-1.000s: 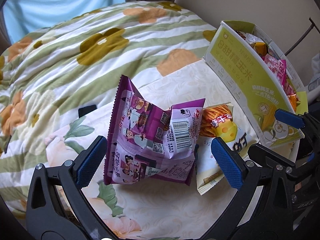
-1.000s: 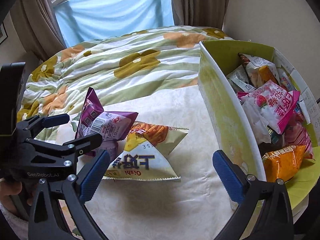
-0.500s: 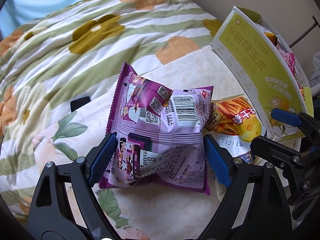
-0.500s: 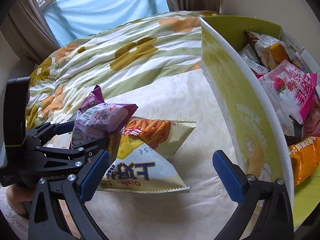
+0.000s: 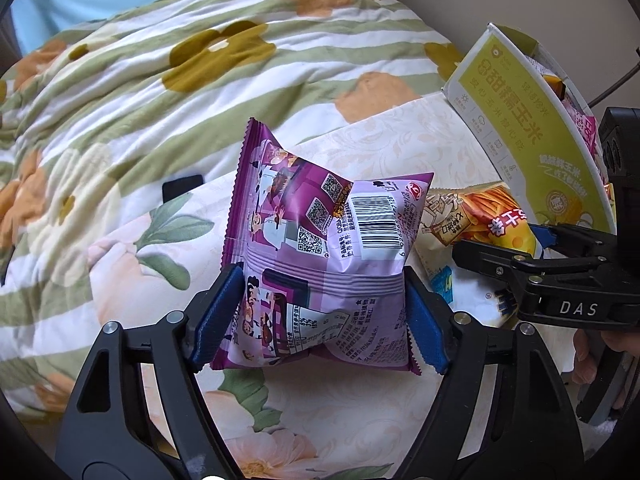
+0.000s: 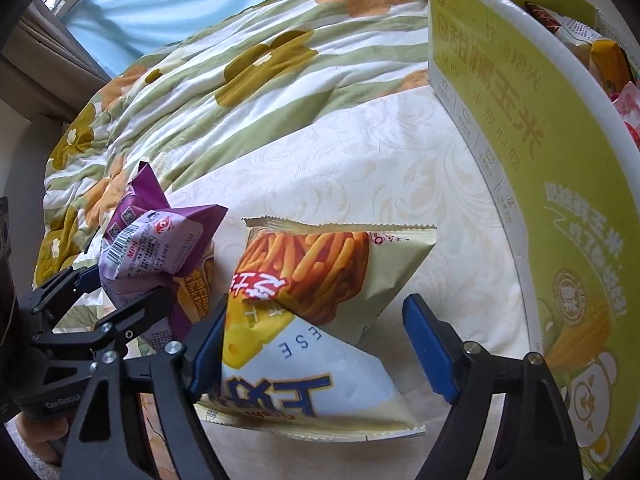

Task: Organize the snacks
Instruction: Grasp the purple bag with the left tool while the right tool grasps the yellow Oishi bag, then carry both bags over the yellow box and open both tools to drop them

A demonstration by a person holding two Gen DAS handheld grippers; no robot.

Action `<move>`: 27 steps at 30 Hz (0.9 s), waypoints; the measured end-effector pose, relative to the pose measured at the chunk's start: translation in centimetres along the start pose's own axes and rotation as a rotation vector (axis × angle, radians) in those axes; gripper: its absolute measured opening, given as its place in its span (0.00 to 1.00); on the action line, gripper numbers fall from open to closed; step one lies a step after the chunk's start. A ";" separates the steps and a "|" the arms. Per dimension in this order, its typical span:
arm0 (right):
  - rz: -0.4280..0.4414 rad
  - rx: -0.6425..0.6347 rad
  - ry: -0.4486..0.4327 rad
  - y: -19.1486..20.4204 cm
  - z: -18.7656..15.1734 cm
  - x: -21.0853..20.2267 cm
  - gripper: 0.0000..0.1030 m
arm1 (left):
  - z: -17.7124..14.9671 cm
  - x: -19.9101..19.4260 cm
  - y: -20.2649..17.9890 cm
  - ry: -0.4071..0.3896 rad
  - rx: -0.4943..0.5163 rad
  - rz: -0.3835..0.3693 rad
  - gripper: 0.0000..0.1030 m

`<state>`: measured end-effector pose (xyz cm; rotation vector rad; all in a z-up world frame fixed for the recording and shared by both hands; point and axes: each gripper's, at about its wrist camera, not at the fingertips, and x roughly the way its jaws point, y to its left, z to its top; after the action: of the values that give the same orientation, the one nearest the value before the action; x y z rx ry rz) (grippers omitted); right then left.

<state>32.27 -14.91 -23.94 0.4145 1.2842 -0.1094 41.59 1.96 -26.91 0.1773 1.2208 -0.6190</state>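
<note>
Spreading behind everything, the flowered quilt [image 5: 168, 92] lies far ahead of both tools, and the cream tablecloth [image 6: 360, 152] sits under them. Ahead and to the right of both tools stands the big yellow-green box [image 6: 520, 128], its near wall upright, with a few packets showing over its rim; it looks like the place the snacks are meant to go. Between the fingers of the right gripper [image 6: 320, 348] lies the cheese stick bag [image 6: 320, 292], flat on the cloth, its long axis running away from the tool toward the box. The jaws stand spread: the left pad touches or nearly touches the bag's edge, while the right pad is clear of it, so nothing is gripped there. The left gripper [image 5: 324, 316] is pressed onto the purple packet [image 5: 320, 252], both pads biting its lower sides so that it puckers at the waist. Its barcode face tilts up toward the camera. The box lies up and to the right of this held packet, beyond the right tool, so I judge the carry must cross over the cheese stick bag.
</note>
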 end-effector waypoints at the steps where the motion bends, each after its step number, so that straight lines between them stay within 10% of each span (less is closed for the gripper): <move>1: 0.001 -0.003 0.005 0.0 0.0 0.2 0.70 | -0.2 -0.1 0.2 0.001 -0.009 0.002 0.73; 9: 0.023 -0.025 0.001 0.2 -0.5 0.4 0.53 | -1.8 -1.0 0.9 -0.004 -0.064 0.016 0.72; 27: 0.062 -0.138 -0.192 0.1 -0.9 -8.5 0.52 | -1.1 -8.9 -3.0 -0.135 -0.126 0.066 0.68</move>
<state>28.99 -15.76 -16.12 0.3171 1.0821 -0.0082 37.32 3.08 -18.58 0.0685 1.1157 -0.4869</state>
